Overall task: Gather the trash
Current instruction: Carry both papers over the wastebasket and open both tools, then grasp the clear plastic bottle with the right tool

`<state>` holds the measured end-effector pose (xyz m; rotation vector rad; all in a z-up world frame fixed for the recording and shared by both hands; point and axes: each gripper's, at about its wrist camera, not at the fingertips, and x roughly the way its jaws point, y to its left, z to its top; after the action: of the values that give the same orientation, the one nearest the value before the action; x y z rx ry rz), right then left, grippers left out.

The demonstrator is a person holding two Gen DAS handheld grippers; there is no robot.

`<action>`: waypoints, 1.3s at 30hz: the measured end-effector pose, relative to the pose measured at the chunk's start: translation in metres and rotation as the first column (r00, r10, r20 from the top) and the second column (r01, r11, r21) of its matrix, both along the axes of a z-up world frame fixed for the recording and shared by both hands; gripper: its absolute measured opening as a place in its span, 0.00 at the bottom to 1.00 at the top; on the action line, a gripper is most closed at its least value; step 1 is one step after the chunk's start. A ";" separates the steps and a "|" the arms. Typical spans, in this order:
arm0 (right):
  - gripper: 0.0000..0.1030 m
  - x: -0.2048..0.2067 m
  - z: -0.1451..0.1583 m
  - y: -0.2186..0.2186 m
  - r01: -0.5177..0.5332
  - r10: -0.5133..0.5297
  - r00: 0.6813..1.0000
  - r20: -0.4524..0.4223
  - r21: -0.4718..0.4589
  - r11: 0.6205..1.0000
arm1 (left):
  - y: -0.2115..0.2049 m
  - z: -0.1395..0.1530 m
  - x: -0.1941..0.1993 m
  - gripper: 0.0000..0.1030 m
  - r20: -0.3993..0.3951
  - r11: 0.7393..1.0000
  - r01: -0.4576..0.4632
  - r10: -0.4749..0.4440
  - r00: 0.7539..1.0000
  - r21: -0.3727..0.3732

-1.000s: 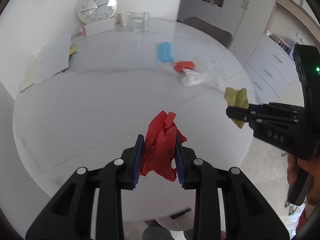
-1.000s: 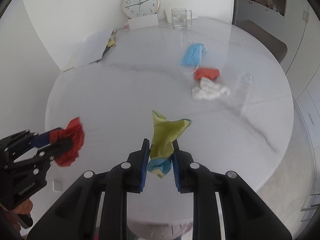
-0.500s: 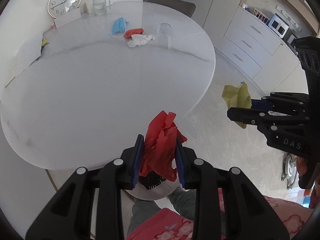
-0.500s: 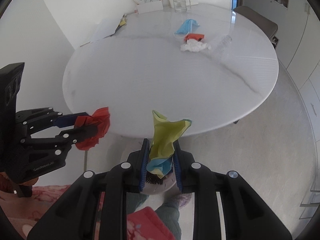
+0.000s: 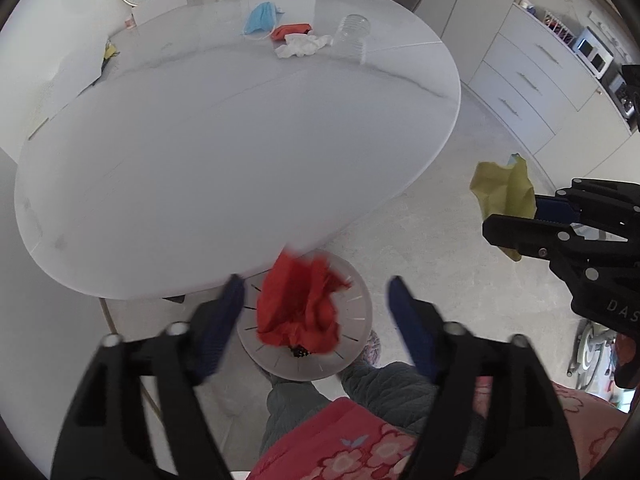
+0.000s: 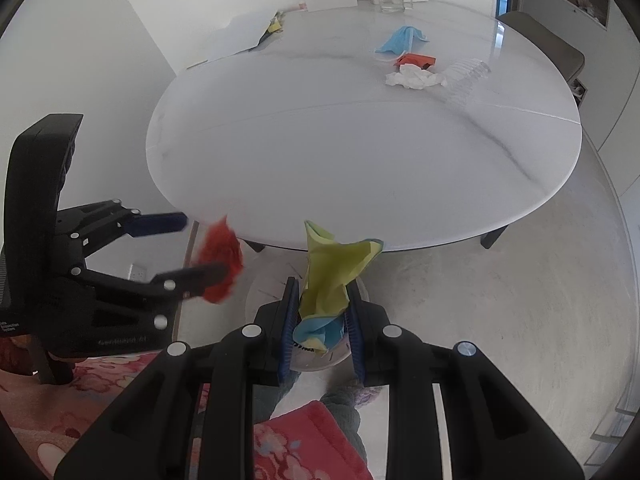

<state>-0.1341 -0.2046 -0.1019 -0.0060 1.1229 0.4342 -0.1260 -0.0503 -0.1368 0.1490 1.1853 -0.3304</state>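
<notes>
A white bin (image 5: 352, 344) stands on the floor just past the near edge of the round worktop (image 5: 224, 152), by the person's knees. Dark bits show in its bottom; little else of its inside can be seen. The red paper (image 5: 300, 308) hangs in the air over the bin's mouth, between the fingers of the left gripper (image 5: 314, 316), which are opening and no longer press on it. In the right wrist view one finger (image 6: 196, 274) crosses in front of the paper's lower edge; whether it touches cannot be told.

The right gripper (image 6: 322, 320) is clamped on a yellow-green wrapper (image 6: 332, 276) with a blue end, held over the floor beside the bin.

On the far half of the worktop lie a blue mask (image 5: 260, 18), a small red packet (image 5: 290, 31), a white tissue (image 5: 302, 45) and a clear cup (image 5: 352, 36) on its side, close together. The near half is bare. Open floor spreads to the right of the bin, up to the drawers (image 5: 528, 80).
</notes>
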 end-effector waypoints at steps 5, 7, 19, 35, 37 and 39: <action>0.24 0.000 0.000 -0.002 -0.004 0.004 1.000 0.000 0.006 1.000 | 0.001 0.007 -0.001 0.91 0.036 1.000 -0.011 0.010 0.999 0.026; 0.24 0.000 0.000 -0.002 -0.004 0.004 1.000 0.001 0.005 1.000 | 0.004 0.010 0.002 0.91 0.045 0.999 -0.019 0.018 0.999 0.032; 0.27 -0.005 -0.002 0.022 -0.070 0.070 0.997 -0.028 0.014 0.997 | 0.045 0.026 0.021 0.91 0.079 0.992 -0.124 0.122 0.989 0.019; 0.93 0.014 0.009 0.041 0.096 -0.097 0.995 0.005 0.018 0.995 | 0.076 0.044 0.055 0.91 0.138 0.995 -0.100 0.101 0.985 -0.019; 0.93 0.020 0.016 0.039 0.128 -0.128 0.991 0.028 0.015 0.992 | 0.078 0.049 0.064 0.91 0.150 0.996 -0.081 0.085 0.985 -0.034; 0.94 0.028 0.024 0.034 0.174 -0.174 0.983 0.060 0.008 0.985 | 0.078 0.054 0.074 0.91 0.165 0.997 -0.059 0.065 0.984 -0.046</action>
<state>-0.1057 -0.1707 -0.0781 0.0811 1.0536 0.2775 -0.0521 0.0272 -0.0832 0.1020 1.0152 -0.2815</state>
